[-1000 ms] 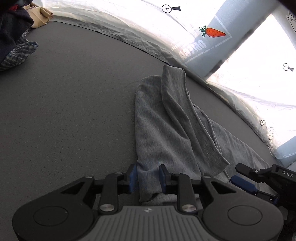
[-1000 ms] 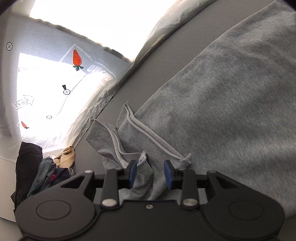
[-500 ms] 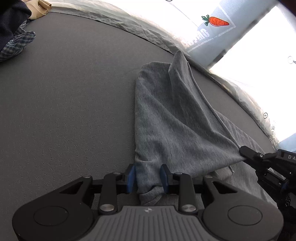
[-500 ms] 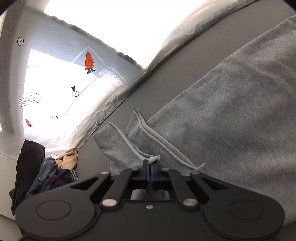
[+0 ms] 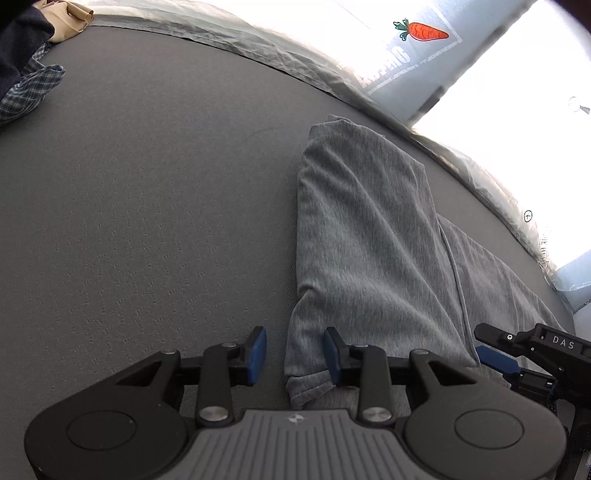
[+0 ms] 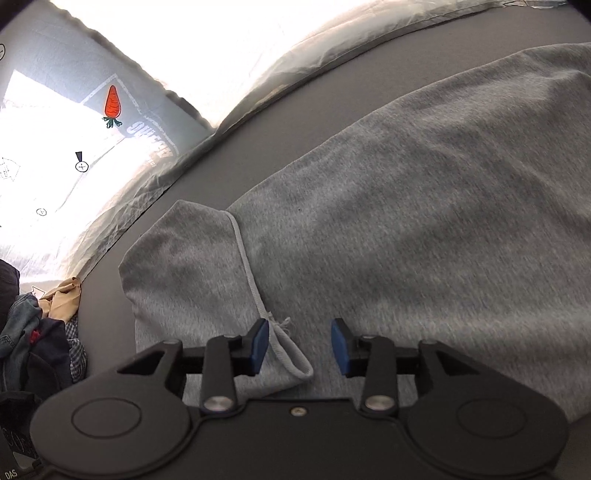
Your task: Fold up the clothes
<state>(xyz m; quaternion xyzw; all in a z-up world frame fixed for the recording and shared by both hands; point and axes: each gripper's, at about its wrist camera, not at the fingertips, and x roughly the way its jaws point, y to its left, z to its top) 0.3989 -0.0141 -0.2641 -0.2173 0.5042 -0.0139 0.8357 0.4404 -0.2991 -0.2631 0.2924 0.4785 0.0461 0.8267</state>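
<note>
A grey sweatshirt-like garment (image 5: 369, 240) lies on the dark grey mat (image 5: 147, 184), one part folded flat over the rest. My left gripper (image 5: 294, 354) is open at the garment's near left edge; the cloth lies by the right pad, and the left pad is clear of it. In the right wrist view the garment (image 6: 424, 203) fills the right side, and a folded flap with a pale seam (image 6: 247, 266) runs down to my right gripper (image 6: 300, 345). Its jaws are opening; the seam's corner lies loose between them, unpressed. The right gripper (image 5: 491, 347) also shows at the left view's lower right.
A heap of other clothes (image 5: 22, 74) sits at the mat's far left corner, seen too in the right wrist view (image 6: 37, 339). Crinkled plastic sheeting with a carrot print (image 5: 421, 31) borders the mat's far edge, bright behind it.
The right gripper had clamped the seam corner and held the flap up; it has now let go and the flap lies flat. The left jaws have widened off the cloth edge.
</note>
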